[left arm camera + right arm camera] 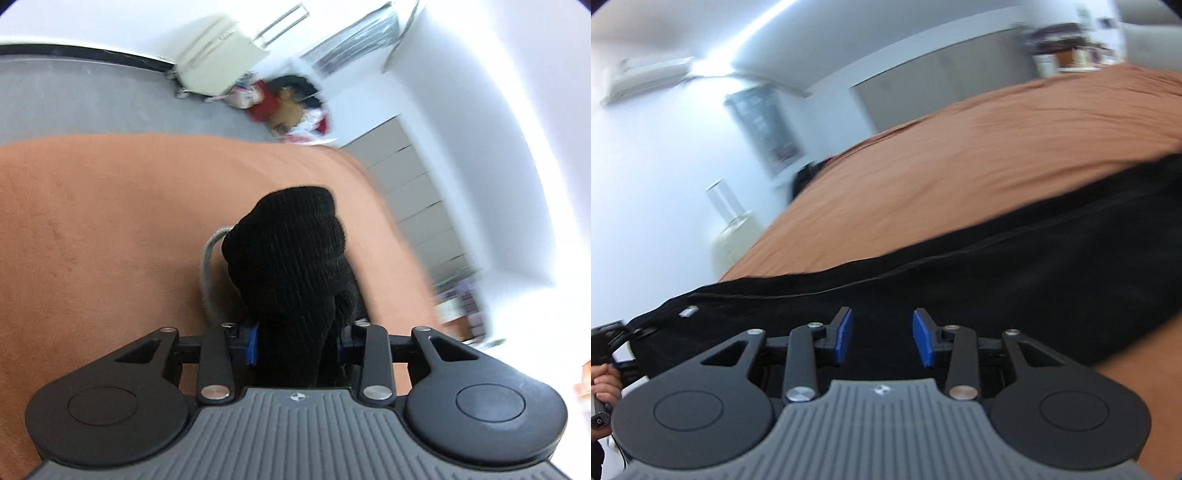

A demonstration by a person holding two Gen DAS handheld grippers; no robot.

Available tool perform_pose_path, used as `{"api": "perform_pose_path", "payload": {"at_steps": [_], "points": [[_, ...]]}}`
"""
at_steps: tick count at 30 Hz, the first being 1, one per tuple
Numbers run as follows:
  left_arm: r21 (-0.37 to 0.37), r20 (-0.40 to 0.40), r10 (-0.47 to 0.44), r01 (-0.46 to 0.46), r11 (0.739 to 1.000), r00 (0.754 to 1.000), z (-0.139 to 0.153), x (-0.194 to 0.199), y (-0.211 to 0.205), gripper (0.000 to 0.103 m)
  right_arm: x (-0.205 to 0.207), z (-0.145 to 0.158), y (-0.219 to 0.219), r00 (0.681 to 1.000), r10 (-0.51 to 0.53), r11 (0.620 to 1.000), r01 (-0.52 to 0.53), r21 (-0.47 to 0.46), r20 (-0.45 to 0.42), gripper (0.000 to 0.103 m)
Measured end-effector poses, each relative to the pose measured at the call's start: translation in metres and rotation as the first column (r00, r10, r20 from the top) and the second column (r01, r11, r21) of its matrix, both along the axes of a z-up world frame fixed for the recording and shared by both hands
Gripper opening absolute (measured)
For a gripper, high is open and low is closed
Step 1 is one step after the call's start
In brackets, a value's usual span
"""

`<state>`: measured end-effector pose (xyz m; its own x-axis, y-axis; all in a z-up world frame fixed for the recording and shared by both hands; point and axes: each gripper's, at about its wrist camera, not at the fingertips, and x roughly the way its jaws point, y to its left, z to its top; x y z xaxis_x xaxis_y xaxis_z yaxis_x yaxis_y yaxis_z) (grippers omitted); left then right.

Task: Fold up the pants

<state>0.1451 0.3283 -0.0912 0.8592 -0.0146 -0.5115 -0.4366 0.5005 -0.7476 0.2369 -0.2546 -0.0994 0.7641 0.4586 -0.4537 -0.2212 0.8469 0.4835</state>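
Note:
The black pants (1015, 258) lie stretched across the orange bed cover (960, 155) in the right wrist view. My left gripper (299, 343) is shut on a bunched ribbed end of the pants (288, 251), held above the cover; a grey drawstring (208, 258) hangs beside it. My right gripper (882, 336) is open, its blue pads (846, 332) apart just over the black cloth, holding nothing. The other gripper and a hand show at the far left (605, 369) of the right wrist view, at the pants' end.
The orange cover (110, 240) fills the left wrist view. Beyond the bed edge lie grey floor (92, 99), a cream suitcase (218, 55) and a heap of clothes (291, 107). White walls and grey cabinets (413, 192) stand around.

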Motion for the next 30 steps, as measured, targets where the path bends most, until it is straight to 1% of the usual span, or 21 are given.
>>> {"api": "perform_pose_path", "payload": {"at_steps": [1, 2, 3, 4, 6, 8, 11, 13, 15, 16, 18, 19, 21, 22, 24, 25, 26, 27, 28, 29, 30], "points": [[0.013, -0.117, -0.015, 0.016, 1.000, 0.993, -0.010, 0.013, 0.000, 0.045, -0.004, -0.002, -0.018, 0.999, -0.039, 0.999, 0.040, 0.014, -0.019, 0.034], [0.022, -0.189, -0.017, 0.021, 1.000, 0.982, -0.019, 0.020, 0.000, 0.047, 0.000, -0.007, -0.034, 0.996, -0.081, 0.997, 0.082, 0.017, -0.040, 0.034], [0.007, -0.189, -0.010, 0.012, 1.000, 0.982, -0.027, 0.018, 0.002, 0.049, 0.004, -0.012, -0.048, 0.990, -0.129, 0.992, 0.129, 0.011, -0.058, 0.034], [-0.014, -0.151, -0.008, 0.006, 1.000, 0.989, -0.030, 0.012, 0.004, 0.051, 0.003, -0.015, -0.063, 0.979, -0.189, 0.982, 0.190, 0.000, -0.075, 0.034], [-0.021, -0.126, 0.002, -0.005, 1.000, 0.992, -0.027, -0.001, 0.006, 0.062, 0.005, -0.020, -0.091, 0.946, -0.310, 0.951, 0.310, -0.018, -0.097, 0.035], [-0.003, -0.132, 0.005, -0.005, 1.000, 0.991, -0.023, -0.006, 0.004, 0.065, 0.007, -0.030, -0.127, 0.900, -0.420, 0.906, 0.423, 0.000, -0.119, 0.037], [0.028, -0.141, -0.005, 0.009, 1.000, 0.990, -0.025, -0.008, 0.011, 0.066, 0.003, -0.044, -0.183, 0.811, -0.564, 0.812, 0.579, 0.077, -0.153, 0.042], [0.036, -0.149, -0.011, 0.016, 0.999, 0.989, -0.023, -0.002, 0.012, 0.067, 0.011, -0.047, -0.210, 0.767, -0.625, 0.761, 0.640, 0.104, -0.148, 0.051], [0.030, -0.155, -0.008, 0.012, 0.999, 0.988, -0.025, 0.002, 0.009, 0.068, 0.026, -0.050, -0.230, 0.739, -0.659, 0.727, 0.674, 0.136, -0.138, 0.060], [0.026, -0.157, -0.004, 0.009, 1.000, 0.988, -0.028, -0.004, 0.008, 0.068, 0.035, -0.053, -0.239, 0.718, -0.680, 0.700, 0.696, 0.160, -0.147, 0.061], [0.026, -0.160, 0.002, 0.002, 1.000, 0.987, -0.027, -0.008, 0.008, 0.070, 0.049, -0.066, -0.260, 0.679, -0.691, 0.643, 0.734, 0.219, -0.246, 0.064], [0.027, -0.163, 0.005, -0.001, 1.000, 0.987, -0.028, -0.008, 0.008, 0.071, 0.054, -0.075, -0.268, 0.672, -0.671, 0.621, 0.740, 0.259, -0.312, 0.064], [0.027, -0.166, 0.012, -0.008, 1.000, 0.986, -0.029, -0.007, 0.007, 0.074, 0.079, -0.099, -0.281, 0.690, -0.588, 0.589, 0.723, 0.361, -0.422, 0.066], [0.027, -0.168, 0.013, -0.009, 1.000, 0.986, -0.029, -0.008, 0.007, 0.074, 0.086, -0.106, -0.283, 0.695, -0.569, 0.586, 0.717, 0.377, -0.438, 0.067], [0.031, -0.171, 0.016, -0.010, 0.999, 0.985, -0.029, -0.003, 0.004, 0.075, 0.089, -0.099, -0.284, 0.692, -0.581, 0.588, 0.721, 0.366, -0.429, 0.067], [0.032, -0.173, 0.016, -0.011, 0.999, 0.985, -0.029, -0.002, 0.003, 0.075, 0.093, -0.098, -0.284, 0.686, -0.581, 0.587, 0.726, 0.358, -0.438, 0.058], [0.031, -0.174, 0.015, -0.010, 0.999, 0.985, -0.030, -0.002, 0.003, 0.075, 0.095, -0.094, -0.282, 0.663, -0.587, 0.587, 0.744, 0.320, -0.464, 0.041], [0.031, -0.174, 0.014, -0.009, 0.999, 0.985, -0.030, -0.001, 0.004, 0.075, 0.096, -0.082, -0.279, 0.651, -0.585, 0.587, 0.752, 0.301, -0.484, 0.019], [0.031, -0.173, 0.012, -0.007, 0.999, 0.985, -0.030, -0.001, 0.004, 0.075, 0.094, -0.070, -0.277, 0.661, -0.606, 0.588, 0.747, 0.310, -0.442, 0.017], [0.033, -0.170, 0.012, -0.007, 0.999, 0.985, -0.031, -0.001, 0.005, 0.075, 0.096, -0.053, -0.267, 0.701, -0.631, 0.623, 0.713, 0.322, -0.332, 0.016], [0.033, -0.168, 0.014, -0.008, 0.999, 0.986, -0.031, -0.001, 0.005, 0.075, 0.092, -0.034, -0.255, 0.740, -0.644, 0.680, 0.670, 0.297, -0.196, 0.016]]}}
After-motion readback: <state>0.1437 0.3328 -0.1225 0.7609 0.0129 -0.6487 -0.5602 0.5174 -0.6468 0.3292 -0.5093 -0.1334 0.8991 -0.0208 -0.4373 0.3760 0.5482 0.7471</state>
